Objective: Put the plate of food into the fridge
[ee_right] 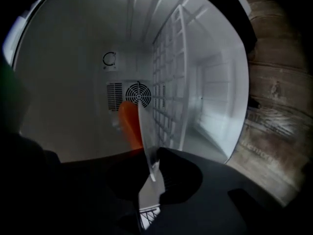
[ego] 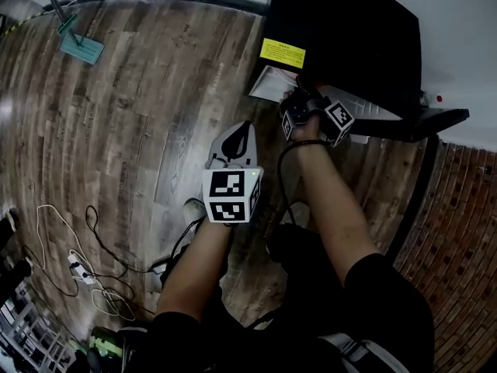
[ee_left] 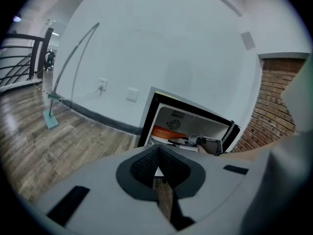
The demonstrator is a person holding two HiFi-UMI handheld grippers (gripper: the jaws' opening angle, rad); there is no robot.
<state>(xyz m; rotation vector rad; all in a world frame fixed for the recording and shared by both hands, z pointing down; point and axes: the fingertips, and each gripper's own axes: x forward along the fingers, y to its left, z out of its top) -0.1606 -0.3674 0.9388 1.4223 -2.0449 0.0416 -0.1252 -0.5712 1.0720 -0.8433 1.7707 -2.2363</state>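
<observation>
A small black fridge [ego: 342, 37] stands open on the wooden floor. My right gripper [ego: 309, 113] reaches into its mouth. In the right gripper view my right gripper [ee_right: 154, 168] is shut on the rim of a thin white plate [ee_right: 145, 131], seen edge-on, with orange food [ee_right: 128, 124] on it. Both are inside the white fridge cavity beside a wire rack [ee_right: 168, 82]. The left gripper view shows the plate's orange food [ee_left: 166, 131] in the fridge [ee_left: 188, 124]. My left gripper [ego: 244, 133] hangs in front of the fridge, and its pads [ee_left: 146, 166] are together with nothing between them.
The fridge door [ego: 423, 121] swings out to the right, near a brick wall [ego: 466, 231]. A teal stand base [ego: 80, 47] sits far left on the floor. Cables and a power strip [ego: 78, 269] lie at lower left. A fan vent [ee_right: 138, 94] marks the fridge's back wall.
</observation>
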